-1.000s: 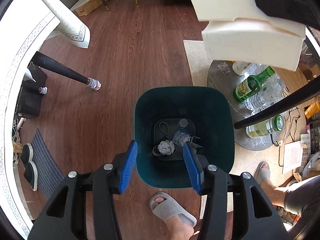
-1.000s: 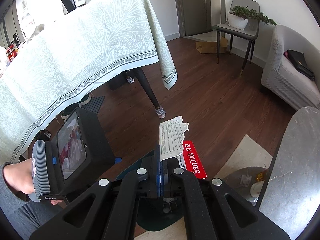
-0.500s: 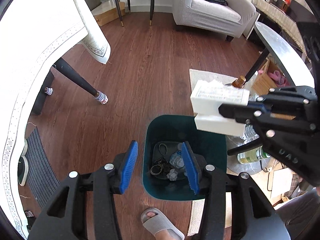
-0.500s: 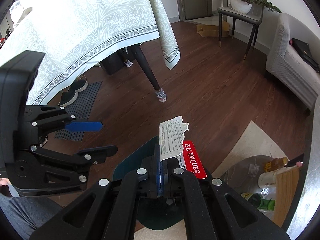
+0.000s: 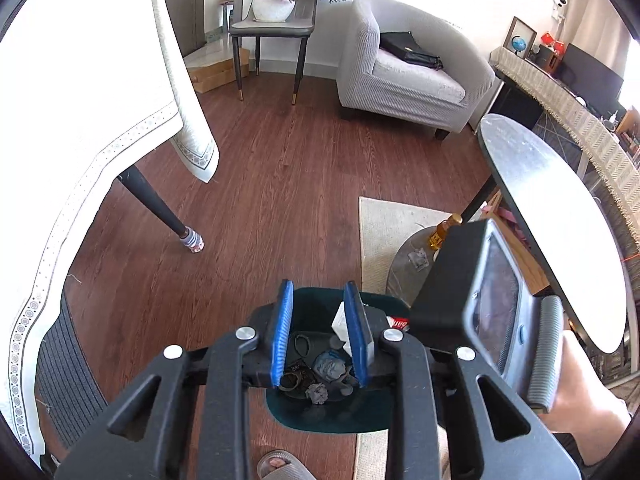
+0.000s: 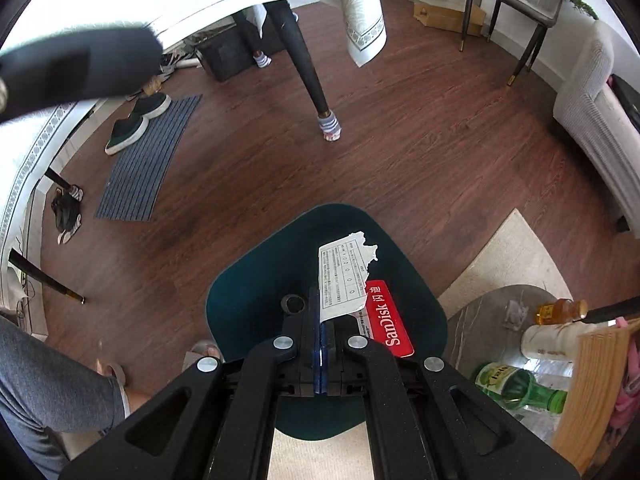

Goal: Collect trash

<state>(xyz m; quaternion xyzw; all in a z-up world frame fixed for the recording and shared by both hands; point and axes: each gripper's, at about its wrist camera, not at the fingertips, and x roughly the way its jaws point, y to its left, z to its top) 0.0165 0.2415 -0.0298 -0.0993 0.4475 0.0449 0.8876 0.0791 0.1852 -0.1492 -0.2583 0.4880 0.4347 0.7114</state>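
Note:
A dark teal trash bin (image 5: 376, 416) (image 6: 256, 292) stands on the wood floor and holds crumpled paper (image 5: 318, 393), bands and other scraps. My right gripper (image 6: 321, 312) is shut on a torn red-and-white SanDisk package (image 6: 360, 292) and holds it over the bin opening. A white corner of the package also shows in the left wrist view (image 5: 340, 322). My left gripper (image 5: 320, 332) is open and empty above the bin. The right gripper's body (image 5: 480, 300) sits just to its right.
A low round grey table (image 6: 480, 320) beside the bin carries glass and plastic bottles (image 6: 516, 386). A beige rug (image 5: 392, 224) lies under it. A cloth-covered table (image 5: 100, 112) stands left, an armchair (image 5: 408, 80) behind. My slippered foot (image 5: 280, 466) is near the bin.
The left gripper has tilted up and pulled back, so the bin shows lower and smaller. The right gripper has tipped down over the bin, still shut on the package.

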